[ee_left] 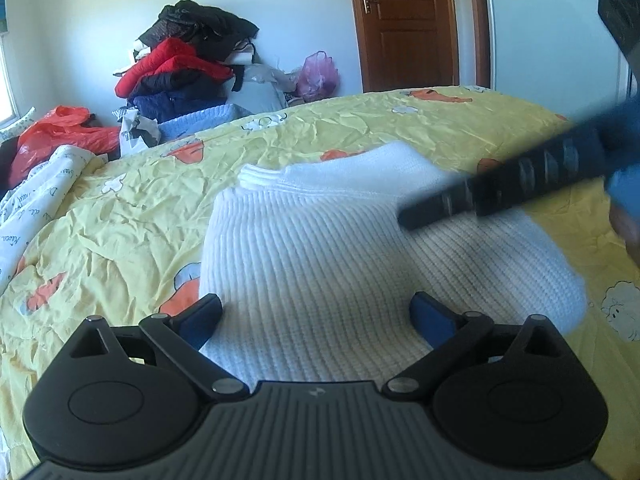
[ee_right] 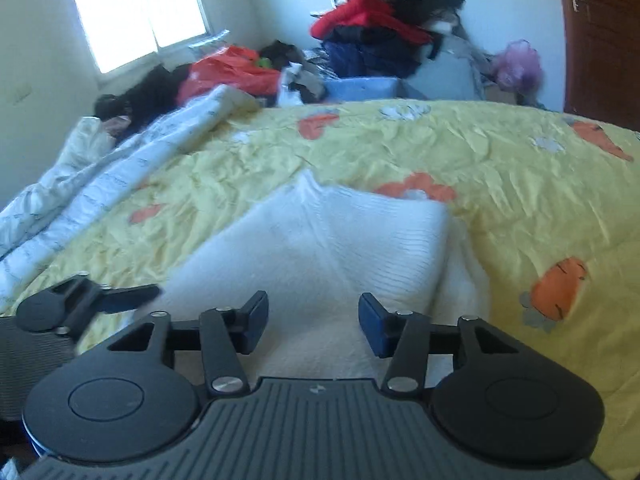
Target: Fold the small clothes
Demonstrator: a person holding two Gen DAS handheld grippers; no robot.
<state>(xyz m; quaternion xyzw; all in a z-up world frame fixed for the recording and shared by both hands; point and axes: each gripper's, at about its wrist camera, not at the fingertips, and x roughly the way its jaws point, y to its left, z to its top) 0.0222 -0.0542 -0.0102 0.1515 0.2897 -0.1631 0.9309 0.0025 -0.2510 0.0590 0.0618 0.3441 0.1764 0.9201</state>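
Sweater (ee_left: 320,248) first: the white ribbed knit lies folded on the yellow bedspread (ee_left: 120,216), nearer the front edge of the bed than its far edge, with its collar end pointing toward the far edge. The left gripper (ee_left: 316,316) hovers over the near part of it with fingers spread wide, holding nothing. The right gripper (ee_right: 313,326) is also over the near part, its fingers parted less widely and likewise empty; in the left view it shows only as a blurred dark bar.

Risks, as I judge them: the top layer sits loosely on a lower layer that peeks out along the right side, so a pinch that catches only one layer could drag the fold open. The crumpled bedspread could be caught along with the knit. With both grippers close over the same piece, they could also knock together.
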